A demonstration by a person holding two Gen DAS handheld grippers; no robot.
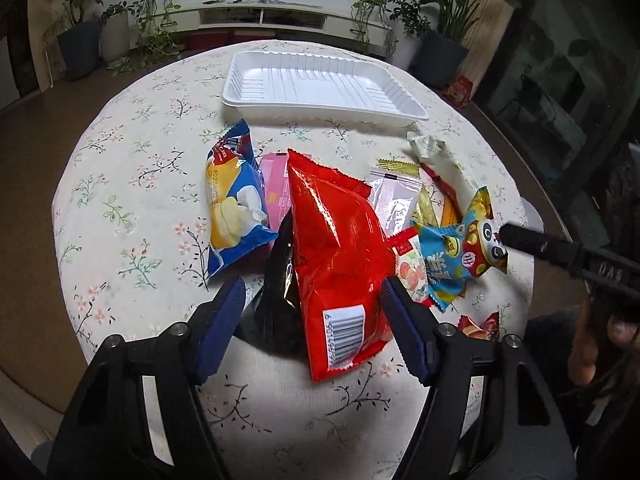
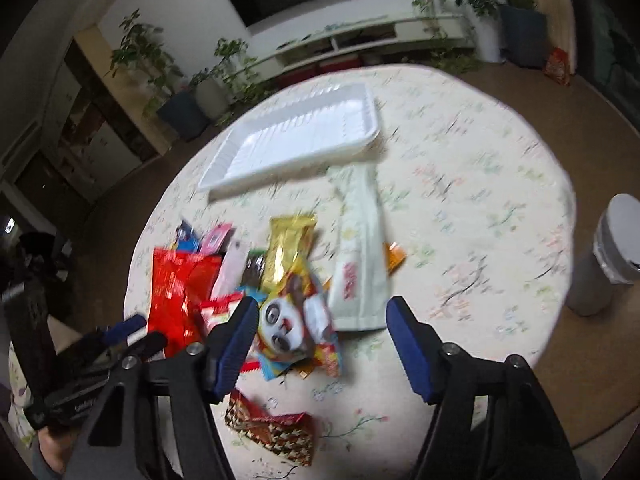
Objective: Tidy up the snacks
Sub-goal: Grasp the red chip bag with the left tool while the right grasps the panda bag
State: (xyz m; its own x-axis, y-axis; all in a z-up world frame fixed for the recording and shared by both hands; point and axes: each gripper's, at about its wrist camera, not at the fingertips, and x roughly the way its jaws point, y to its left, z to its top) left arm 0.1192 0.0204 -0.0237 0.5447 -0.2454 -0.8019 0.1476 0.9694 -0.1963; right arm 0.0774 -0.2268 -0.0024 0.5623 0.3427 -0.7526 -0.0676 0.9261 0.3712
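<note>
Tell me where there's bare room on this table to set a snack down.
The white tray is empty. The floral tablecloth is bare left of the blue snack bag, and right of the pale green packet. It is crowded around the red bag.

The tray (image 1: 326, 80) sits on the far side of the bench (image 1: 132, 200), with nothing in it. The snacks lie in a heap in front of the tray, nearer to the camera. In the left wrist view, the big bag (image 1: 336, 256) is in the middle of the heap and lies between the fingers (image 1: 224, 320) of the left gripper (image 1: 312, 312). The chip bag (image 1: 234, 200) lies to its left. The panda pack (image 1: 476, 240) lies to its right. A long pack (image 2: 360, 264) lies just in front of the tray's near right corner. One small pack (image 2: 276, 428) lies alone, closest to the camera. Plants (image 1: 156, 20) stand on the floor behind the bench.
</note>
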